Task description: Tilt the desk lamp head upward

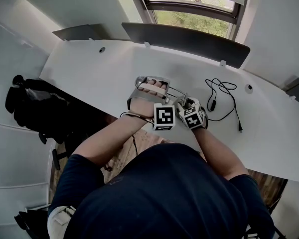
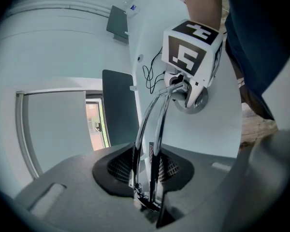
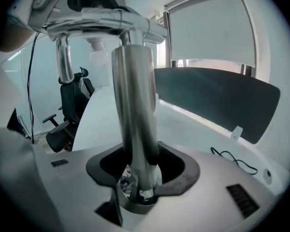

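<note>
On your left gripper [image 2: 147,199] the jaws clench the desk lamp [image 1: 175,93] by its twin rods [image 2: 154,124], which run lengthwise straight ahead; your right gripper [image 3: 137,190] clamps the upright post [image 3: 133,105], near the tabletop's [image 1: 99,73] front edge.

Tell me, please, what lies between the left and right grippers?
Two chrome lamp rods bridge them, running from the left gripper to the post in the right gripper; the left gripper view shows it.

Head view: from above, steeply down onto bench [image 1: 114,68]. Gripper views: close along lamp [image 2: 156,146], shared by all three.
</note>
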The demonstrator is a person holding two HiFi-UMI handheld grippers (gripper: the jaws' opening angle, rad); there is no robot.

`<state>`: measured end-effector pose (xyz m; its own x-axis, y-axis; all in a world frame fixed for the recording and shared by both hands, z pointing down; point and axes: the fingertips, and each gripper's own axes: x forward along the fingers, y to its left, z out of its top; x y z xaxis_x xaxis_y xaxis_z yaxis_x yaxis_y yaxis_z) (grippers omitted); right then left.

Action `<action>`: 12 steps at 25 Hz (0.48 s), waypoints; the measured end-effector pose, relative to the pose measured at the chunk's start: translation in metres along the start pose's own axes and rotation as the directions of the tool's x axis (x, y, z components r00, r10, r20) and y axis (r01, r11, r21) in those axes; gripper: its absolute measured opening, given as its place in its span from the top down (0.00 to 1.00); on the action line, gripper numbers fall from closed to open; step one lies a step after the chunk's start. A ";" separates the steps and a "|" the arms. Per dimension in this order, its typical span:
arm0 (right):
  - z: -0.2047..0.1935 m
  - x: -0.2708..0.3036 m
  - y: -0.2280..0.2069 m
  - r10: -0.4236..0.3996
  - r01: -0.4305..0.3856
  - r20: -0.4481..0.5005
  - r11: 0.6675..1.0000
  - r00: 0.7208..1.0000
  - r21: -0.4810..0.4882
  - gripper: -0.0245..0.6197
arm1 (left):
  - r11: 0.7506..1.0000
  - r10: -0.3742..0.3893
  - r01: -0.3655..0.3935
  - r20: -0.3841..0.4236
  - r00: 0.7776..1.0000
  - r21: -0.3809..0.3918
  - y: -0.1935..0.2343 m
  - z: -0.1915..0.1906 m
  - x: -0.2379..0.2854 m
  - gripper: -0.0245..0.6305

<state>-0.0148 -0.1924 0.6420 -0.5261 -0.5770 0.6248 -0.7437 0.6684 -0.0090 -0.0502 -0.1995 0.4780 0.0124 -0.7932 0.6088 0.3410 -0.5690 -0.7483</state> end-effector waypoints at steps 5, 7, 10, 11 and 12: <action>0.002 -0.005 -0.002 0.001 -0.001 0.002 0.999 1.000 -0.032 0.66 | 1.000 -0.027 0.027 0.012 1.000 -0.007 0.000 0.002 -0.004 0.78; 0.004 -0.010 -0.002 -0.005 0.006 0.015 0.999 1.000 -0.045 0.65 | 1.000 -0.020 0.020 0.021 1.000 0.005 0.001 0.002 -0.010 0.75; 0.008 -0.021 -0.002 -0.008 0.009 0.037 0.999 0.999 -0.046 0.65 | 1.000 -0.008 0.008 0.042 0.999 0.001 0.000 0.001 -0.019 0.75; 0.009 -0.025 -0.001 -0.006 0.008 0.042 0.999 0.999 -0.045 0.65 | 1.000 -0.005 0.005 0.047 0.999 -0.009 0.000 0.000 -0.022 0.75; 0.009 -0.029 -0.001 -0.005 0.007 0.048 0.999 0.999 -0.043 0.65 | 1.000 -0.002 0.003 0.053 0.999 -0.022 0.000 -0.001 -0.025 0.75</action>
<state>-0.0023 -0.1799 0.6169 -0.5415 -0.6019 0.5869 -0.7289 0.6840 0.0290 -0.0513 -0.1804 0.4628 0.0615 -0.7794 0.6235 0.3199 -0.5764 -0.7520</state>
